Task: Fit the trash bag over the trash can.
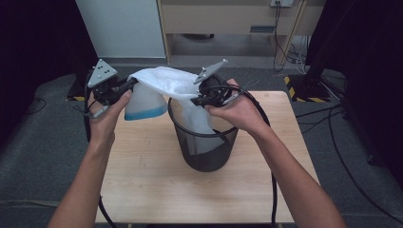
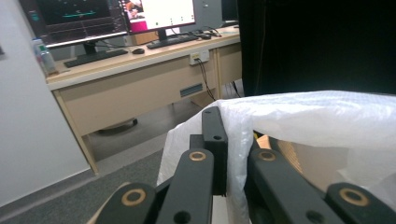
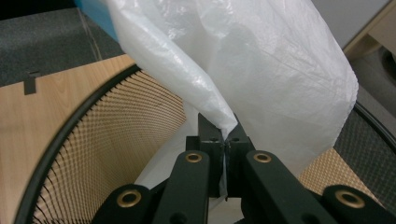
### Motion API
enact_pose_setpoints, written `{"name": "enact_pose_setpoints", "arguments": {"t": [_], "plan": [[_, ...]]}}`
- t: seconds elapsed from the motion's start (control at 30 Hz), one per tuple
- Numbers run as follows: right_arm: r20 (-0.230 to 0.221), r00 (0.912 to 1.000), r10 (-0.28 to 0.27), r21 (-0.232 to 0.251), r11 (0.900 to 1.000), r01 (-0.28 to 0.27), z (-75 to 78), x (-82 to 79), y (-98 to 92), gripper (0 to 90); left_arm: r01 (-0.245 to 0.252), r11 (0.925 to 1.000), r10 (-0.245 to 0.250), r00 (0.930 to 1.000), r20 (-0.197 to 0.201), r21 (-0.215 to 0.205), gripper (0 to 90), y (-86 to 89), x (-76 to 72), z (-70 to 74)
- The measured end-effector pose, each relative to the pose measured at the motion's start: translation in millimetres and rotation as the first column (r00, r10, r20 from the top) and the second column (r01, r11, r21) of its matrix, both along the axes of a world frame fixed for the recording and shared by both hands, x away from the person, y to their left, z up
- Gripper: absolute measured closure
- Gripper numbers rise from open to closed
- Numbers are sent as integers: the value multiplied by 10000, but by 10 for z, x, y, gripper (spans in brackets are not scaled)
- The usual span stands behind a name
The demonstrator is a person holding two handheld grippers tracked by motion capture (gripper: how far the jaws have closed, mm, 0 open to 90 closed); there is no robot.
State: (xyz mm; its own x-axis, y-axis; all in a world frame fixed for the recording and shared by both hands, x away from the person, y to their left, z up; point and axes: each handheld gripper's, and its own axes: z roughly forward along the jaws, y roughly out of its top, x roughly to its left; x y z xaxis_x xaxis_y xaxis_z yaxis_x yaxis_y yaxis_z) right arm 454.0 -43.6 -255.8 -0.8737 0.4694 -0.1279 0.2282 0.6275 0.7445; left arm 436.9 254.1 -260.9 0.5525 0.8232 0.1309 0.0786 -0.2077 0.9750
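I've got the white plastic bag (image 1: pixel 159 83) pinched at both ends: left gripper (image 1: pixel 127 87) and right gripper (image 1: pixel 197 99) are each clamped tight on its edge, stretching it above the mesh bin (image 1: pixel 205 147), one end hanging inside.

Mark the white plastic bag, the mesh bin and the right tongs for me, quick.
white plastic bag (image 1: pixel 164 81), high view, on the sheet stretched between both hands.
mesh bin (image 1: pixel 209 156), high view, on its black outer wall.
right tongs (image 3: pixel 226 135), right gripper view, at the tips pinching the bag's edge.
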Motion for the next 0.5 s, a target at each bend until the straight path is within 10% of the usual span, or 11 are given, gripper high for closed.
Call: {"name": "enact_pose_setpoints", "arguments": {"t": [0.33, 0.5], "plan": [[102, 9998, -143, 232, 9996, 140, 6, -63, -149, 493, 301, 9984, -306, 9995, 80, 488, 880, -341, 66, 66], [247, 9997, -23, 377, 9993, 13, 28, -135, -151, 439, 284, 9979, -290, 9995, 80, 585, 880, -392, 89, 86]]}}
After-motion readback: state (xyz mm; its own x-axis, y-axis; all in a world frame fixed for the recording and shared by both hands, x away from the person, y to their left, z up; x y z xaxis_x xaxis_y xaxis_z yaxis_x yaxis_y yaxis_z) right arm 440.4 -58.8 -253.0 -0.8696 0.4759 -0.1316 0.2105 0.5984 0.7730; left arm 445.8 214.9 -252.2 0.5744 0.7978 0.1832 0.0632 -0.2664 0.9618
